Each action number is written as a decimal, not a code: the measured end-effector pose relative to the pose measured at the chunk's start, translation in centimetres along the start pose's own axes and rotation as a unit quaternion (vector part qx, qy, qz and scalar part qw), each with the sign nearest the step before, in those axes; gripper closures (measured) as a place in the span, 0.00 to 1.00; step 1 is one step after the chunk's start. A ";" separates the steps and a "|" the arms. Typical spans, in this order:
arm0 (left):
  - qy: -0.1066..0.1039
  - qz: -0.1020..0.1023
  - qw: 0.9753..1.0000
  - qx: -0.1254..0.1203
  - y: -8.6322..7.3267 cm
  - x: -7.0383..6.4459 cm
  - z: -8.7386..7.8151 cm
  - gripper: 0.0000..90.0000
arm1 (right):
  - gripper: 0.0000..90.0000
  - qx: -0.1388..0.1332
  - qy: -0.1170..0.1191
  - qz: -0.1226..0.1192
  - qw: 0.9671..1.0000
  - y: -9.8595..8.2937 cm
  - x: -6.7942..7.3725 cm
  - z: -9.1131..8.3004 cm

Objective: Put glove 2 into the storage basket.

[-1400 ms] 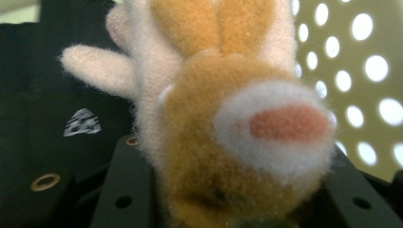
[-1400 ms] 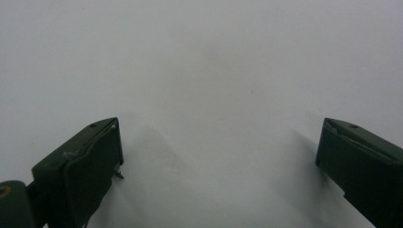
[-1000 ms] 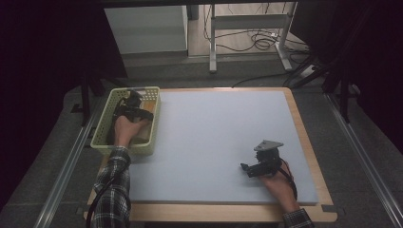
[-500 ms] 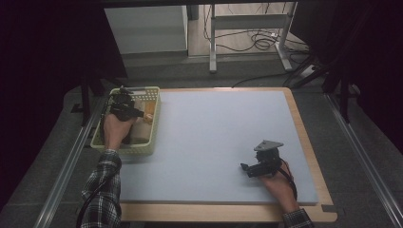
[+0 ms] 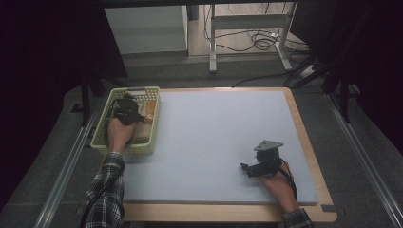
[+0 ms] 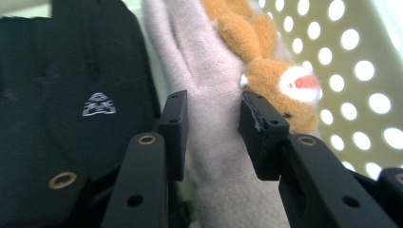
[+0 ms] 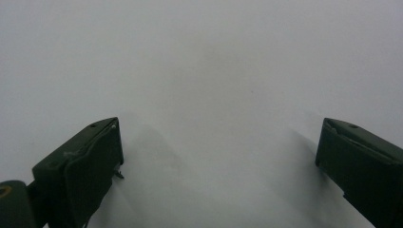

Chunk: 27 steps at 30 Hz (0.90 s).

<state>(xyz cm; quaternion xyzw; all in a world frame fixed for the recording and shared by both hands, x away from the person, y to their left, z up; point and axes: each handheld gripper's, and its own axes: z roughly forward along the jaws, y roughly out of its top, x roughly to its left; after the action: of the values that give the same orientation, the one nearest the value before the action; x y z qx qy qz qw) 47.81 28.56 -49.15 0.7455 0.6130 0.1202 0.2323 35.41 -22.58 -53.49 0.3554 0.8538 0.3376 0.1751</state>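
Note:
In the high view my left gripper [image 5: 134, 115] is down inside the pale green perforated basket [image 5: 124, 148] at the table's left edge. Seen from the left gripper view, my left gripper [image 6: 212, 102] has its jaws pressed on either side of a beige fleece cloth [image 6: 209, 61]. An orange plush toy [image 6: 271, 71] with a white-and-red muzzle lies against the cloth on the right. On the left sits a black fabric item [image 6: 71, 95] with a small silver logo. My right gripper [image 5: 245, 168] rests on the blue-grey mat [image 5: 214, 133] near the front right, jaws wide open [image 7: 218, 142] and empty.
The mat covers a wooden-edged table [image 5: 309, 142]. The basket's holed wall [image 6: 361, 71] stands close on the right of my left jaws. Behind the table are a white cabinet [image 5: 145, 28], a metal frame [image 5: 247, 23] and floor cables [image 5: 256, 42].
My left hand has pushed further into the basket, toward its far end, and the gripper now sits over the cloth and plush. The right gripper has stayed put.

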 end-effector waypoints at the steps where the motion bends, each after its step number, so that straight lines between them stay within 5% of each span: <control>1: 0.001 0.000 1.000 0.000 0.0 0.0 0.1 0.71 | 0.02 0.000 0.000 0.000 1.000 0.0 0.0 0.0; 7: -0.001 -0.003 1.000 -0.004 0.0 0.3 -0.2 0.69 | 0.02 0.000 0.000 0.000 1.000 0.0 0.0 0.0; 27: -0.009 0.006 0.997 -0.070 -1.1 1.2 -2.6 0.28 | 0.02 0.000 -0.001 -0.001 1.000 0.0 0.0 0.0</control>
<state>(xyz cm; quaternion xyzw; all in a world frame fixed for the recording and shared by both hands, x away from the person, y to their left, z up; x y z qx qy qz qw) 45.95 30.38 -47.59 0.7321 0.5964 0.1576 0.2890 35.39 -22.58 -53.49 0.3551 0.8538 0.3375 0.1760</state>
